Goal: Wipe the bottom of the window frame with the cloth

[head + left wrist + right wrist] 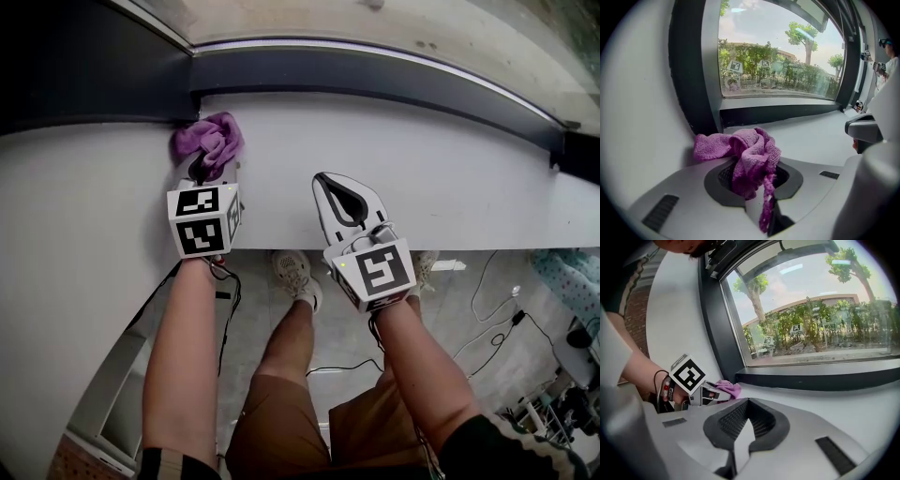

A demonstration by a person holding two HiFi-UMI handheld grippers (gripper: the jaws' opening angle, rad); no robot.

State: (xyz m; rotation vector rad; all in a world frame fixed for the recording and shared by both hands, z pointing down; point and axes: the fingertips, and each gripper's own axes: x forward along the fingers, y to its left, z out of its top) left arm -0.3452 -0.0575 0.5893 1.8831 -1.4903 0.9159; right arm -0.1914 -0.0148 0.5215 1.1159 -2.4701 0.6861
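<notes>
Left gripper point(754, 183): jaws pinched on the purple cloth point(749, 154), which bunches ahead of the tips. The cloth sits at the far left end of the sill point(450, 178), against the corner where the dark upright meets the bottom of the window frame point(375, 80).

Right gripper point(337, 192): jaws pressed together, nothing between them. It lies over the sill, short of the frame.

The bottom rail's long axis runs rightward from the cloth, so the wipe should travel left to right. The left hand is nearer. The sill beside the rail is bare; the right gripper appears clear of that path.
</notes>
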